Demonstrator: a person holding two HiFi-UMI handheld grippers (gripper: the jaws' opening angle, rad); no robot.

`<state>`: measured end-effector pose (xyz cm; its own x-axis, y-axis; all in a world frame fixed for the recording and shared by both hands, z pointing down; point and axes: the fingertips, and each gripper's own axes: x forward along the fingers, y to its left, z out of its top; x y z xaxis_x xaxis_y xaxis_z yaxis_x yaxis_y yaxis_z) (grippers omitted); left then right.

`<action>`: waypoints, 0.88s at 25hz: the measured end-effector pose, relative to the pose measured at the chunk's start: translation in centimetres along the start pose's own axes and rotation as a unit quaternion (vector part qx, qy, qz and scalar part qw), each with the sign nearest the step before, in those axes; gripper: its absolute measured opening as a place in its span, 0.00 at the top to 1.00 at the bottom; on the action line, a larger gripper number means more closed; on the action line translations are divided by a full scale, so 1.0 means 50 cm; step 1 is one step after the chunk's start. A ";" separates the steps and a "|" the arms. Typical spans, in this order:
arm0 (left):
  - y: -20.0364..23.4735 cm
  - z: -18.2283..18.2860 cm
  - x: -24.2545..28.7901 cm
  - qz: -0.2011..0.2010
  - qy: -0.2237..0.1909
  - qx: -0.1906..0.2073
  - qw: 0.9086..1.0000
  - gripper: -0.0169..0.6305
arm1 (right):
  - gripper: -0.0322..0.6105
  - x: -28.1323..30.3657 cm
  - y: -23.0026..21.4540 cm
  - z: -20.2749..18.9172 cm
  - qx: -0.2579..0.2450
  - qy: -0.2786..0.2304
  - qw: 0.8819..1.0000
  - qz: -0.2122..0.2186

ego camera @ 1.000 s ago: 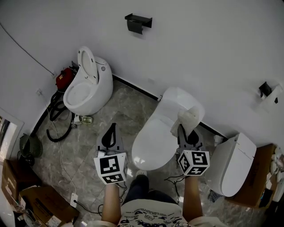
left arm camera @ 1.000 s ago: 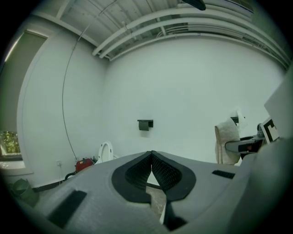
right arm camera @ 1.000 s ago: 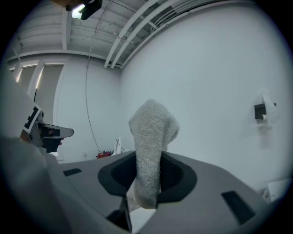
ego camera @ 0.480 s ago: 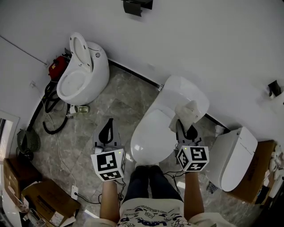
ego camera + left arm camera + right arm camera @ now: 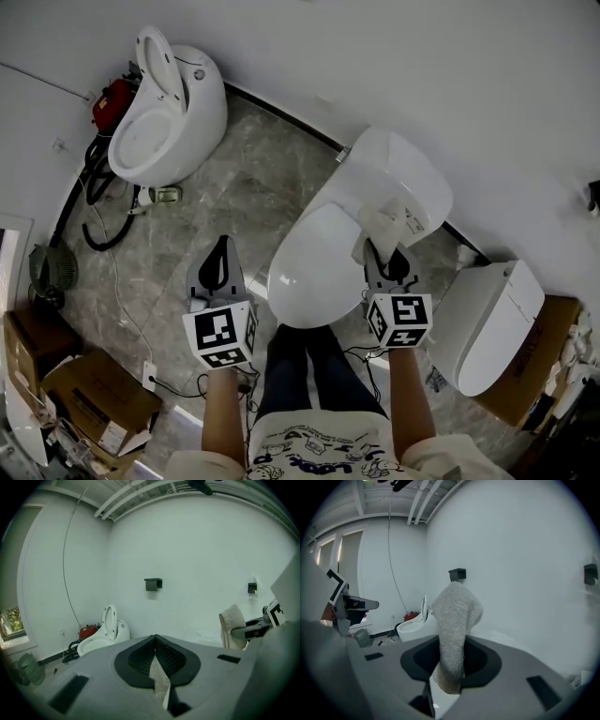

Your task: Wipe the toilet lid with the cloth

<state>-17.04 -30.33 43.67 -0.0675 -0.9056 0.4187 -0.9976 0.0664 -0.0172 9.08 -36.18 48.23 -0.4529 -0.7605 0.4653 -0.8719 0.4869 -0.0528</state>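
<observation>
The white toilet with its lid (image 5: 314, 267) shut stands in the middle of the head view, its tank (image 5: 398, 178) against the wall. My right gripper (image 5: 380, 251) hovers over the toilet's right side where lid meets tank, shut on a pale cloth (image 5: 384, 225). In the right gripper view the cloth (image 5: 454, 625) stands up out of the shut jaws. My left gripper (image 5: 222, 242) hangs over the floor left of the toilet, shut with nothing in it; its fingertips (image 5: 155, 638) meet. The cloth (image 5: 230, 625) shows at the right of the left gripper view.
A second toilet (image 5: 164, 112) with its seat up stands at the upper left, beside a red device (image 5: 108, 94) and black hoses. A third toilet (image 5: 483, 323) sits at the right. Cardboard boxes (image 5: 84, 403) lie at the lower left. Cables cross the marble floor (image 5: 253, 187).
The head view has swung down and forward, so the toilets sit higher and further left in frame. The right gripper with the cloth has edged slightly toward the lid. The left gripper stays shut.
</observation>
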 end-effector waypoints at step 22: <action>0.009 -0.318 0.118 0.017 0.101 -0.002 0.995 0.96 | 0.79 0.240 -0.049 -0.316 -0.019 0.118 0.993 0.006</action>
<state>-17.68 -28.98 60.57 -0.0969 -0.8007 0.5911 -0.9947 0.0980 -0.0303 8.75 -39.71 67.90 -0.4026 -0.6353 0.6590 -0.8573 0.5140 -0.0282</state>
